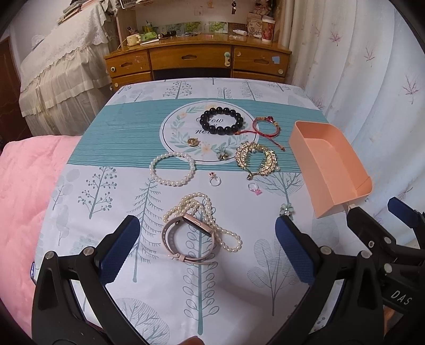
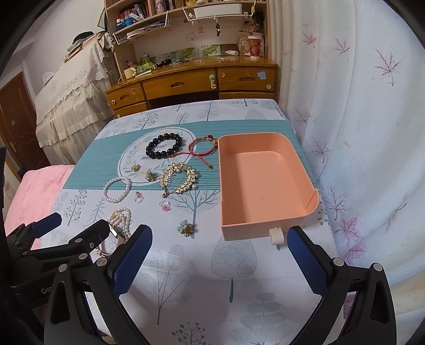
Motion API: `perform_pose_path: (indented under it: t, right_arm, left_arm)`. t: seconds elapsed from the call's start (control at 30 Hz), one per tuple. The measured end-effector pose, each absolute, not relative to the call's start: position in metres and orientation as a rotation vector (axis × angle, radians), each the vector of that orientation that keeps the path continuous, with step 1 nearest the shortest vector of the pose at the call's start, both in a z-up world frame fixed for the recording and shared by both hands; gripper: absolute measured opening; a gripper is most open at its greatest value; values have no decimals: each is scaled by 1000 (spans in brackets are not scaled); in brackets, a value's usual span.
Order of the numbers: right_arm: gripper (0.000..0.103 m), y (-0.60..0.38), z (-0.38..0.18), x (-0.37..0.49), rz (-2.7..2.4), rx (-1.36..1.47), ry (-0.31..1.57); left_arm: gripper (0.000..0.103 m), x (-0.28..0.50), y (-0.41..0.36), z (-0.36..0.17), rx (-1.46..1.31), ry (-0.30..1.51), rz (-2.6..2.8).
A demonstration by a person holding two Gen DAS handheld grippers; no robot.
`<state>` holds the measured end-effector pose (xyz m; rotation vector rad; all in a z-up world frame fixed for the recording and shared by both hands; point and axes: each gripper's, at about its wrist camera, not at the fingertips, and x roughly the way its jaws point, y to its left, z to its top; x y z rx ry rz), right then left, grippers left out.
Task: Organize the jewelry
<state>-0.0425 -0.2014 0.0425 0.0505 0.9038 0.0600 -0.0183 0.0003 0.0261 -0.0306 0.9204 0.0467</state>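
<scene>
A wooden desk (image 2: 191, 79) with shelves (image 2: 159, 18) stands behind, lace-covered furniture (image 2: 71, 100) left, leaf-print curtain (image 2: 358, 119) right, brown door (image 2: 18, 119) far left.

Wooden desk (image 1: 196, 59), pink blanket (image 1: 29, 191)

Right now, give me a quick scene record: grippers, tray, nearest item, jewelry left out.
left hand-held gripper: open, watch between its fingers, not gripped
right hand-held gripper: open, holds nothing
tray: empty, on the table's right side
watch: lies on a pearl necklace
loose on cloth: black bracelet, pearl bracelet, gold comb, rings
</scene>
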Motion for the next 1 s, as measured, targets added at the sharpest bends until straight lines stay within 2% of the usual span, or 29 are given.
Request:
perform_pose_path:
  t: [0.73,1.0]
  right_arm:
    - [103,-209,58,-58,83,76,914]
    - [103,-208,54,-24,173,106,1113]
  left_arm:
    - [101,-31,-2,33,-40,930,29]
    - [101,-6,-1,33,-67,1060,-18]
